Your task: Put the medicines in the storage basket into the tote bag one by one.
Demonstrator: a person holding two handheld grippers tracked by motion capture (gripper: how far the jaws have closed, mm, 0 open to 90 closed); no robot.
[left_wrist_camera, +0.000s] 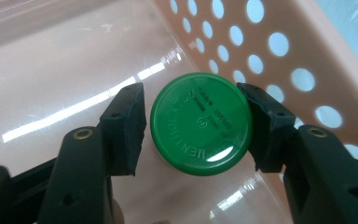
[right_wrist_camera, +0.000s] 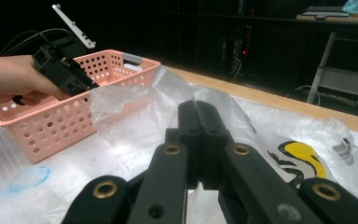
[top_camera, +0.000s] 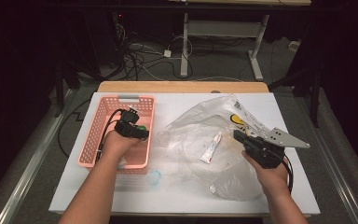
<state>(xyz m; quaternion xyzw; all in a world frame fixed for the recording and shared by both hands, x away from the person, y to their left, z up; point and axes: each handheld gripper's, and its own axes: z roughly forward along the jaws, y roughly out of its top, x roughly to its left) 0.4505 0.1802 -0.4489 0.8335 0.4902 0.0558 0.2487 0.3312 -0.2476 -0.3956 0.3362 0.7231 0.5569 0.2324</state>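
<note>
A jar with a round green cap (left_wrist_camera: pixel 200 123) stands inside the pink perforated basket (top_camera: pixel 93 135). My left gripper (left_wrist_camera: pixel 196 116) is open and straddles the cap: a narrow gap shows at the left pad (left_wrist_camera: pixel 128 121), while the right pad sits at the cap's edge. From above, the left gripper (top_camera: pixel 131 127) is low in the basket with the green cap (top_camera: pixel 141 127) just right of it. My right gripper (right_wrist_camera: pixel 198 135) is shut with nothing between its pads, and hovers over the crumpled clear plastic bag (top_camera: pixel 191 135). From above, the right gripper (top_camera: pixel 237 135) points left.
A small white tube (top_camera: pixel 211 147) lies on the plastic bag. A pale blue ring (top_camera: pixel 154 176) sits on the white tabletop just below the basket's right corner. The bag carries a yellow and black print (right_wrist_camera: pixel 303 158). The table's wooden far edge (top_camera: pixel 182 87) borders a dark floor with cables.
</note>
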